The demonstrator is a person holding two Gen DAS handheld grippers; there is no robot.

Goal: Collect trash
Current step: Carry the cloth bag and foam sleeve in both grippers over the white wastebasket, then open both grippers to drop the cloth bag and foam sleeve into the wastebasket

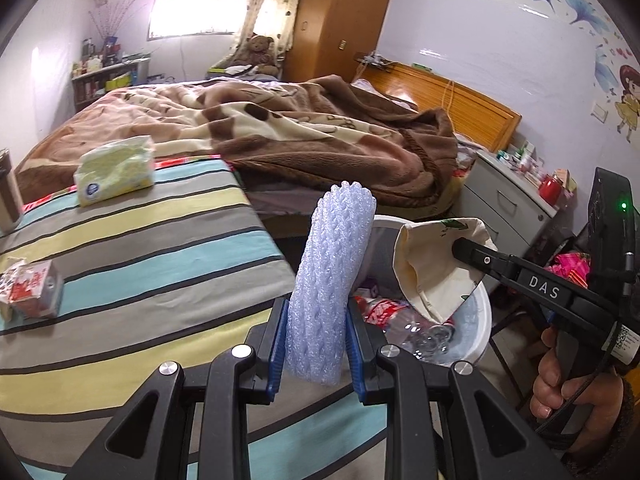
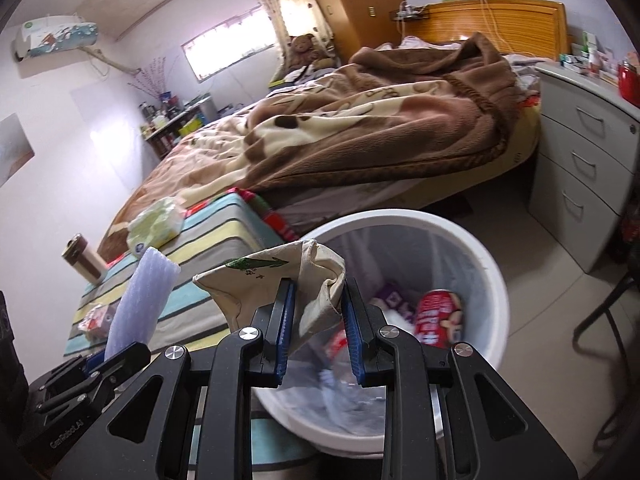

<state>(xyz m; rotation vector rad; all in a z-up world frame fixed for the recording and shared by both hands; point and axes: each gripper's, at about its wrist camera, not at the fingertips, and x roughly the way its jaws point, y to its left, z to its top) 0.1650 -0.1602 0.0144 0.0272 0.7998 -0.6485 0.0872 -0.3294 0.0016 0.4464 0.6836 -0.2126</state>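
Note:
My left gripper [image 1: 316, 320] is shut on a pale blue foam net sleeve [image 1: 332, 264], which stands upright between the blue pads at the striped table's right edge. A cream cloth bag [image 2: 260, 280] with a green print is bunched between the pads of my right gripper [image 2: 318, 300], which is shut on it. In the left wrist view the right gripper [image 1: 460, 250] holds the cloth bag [image 1: 432, 280] over a white trash bin [image 1: 486, 320]. The bin [image 2: 492, 272] has a clear liner and holds a red wrapper [image 2: 438, 316] and plastic bottles. The foam sleeve [image 2: 140, 296] shows left of the cloth.
On the striped table cover [image 1: 140, 240] lie a tissue pack [image 1: 116, 172], a crushed red-and-white carton [image 1: 30, 288] and a flask [image 2: 84, 260]. Behind is a bed with a brown blanket [image 2: 380, 120]. Grey drawers [image 2: 580, 168] stand right of the bin, and a dark chair leg [image 2: 600, 312] is nearby.

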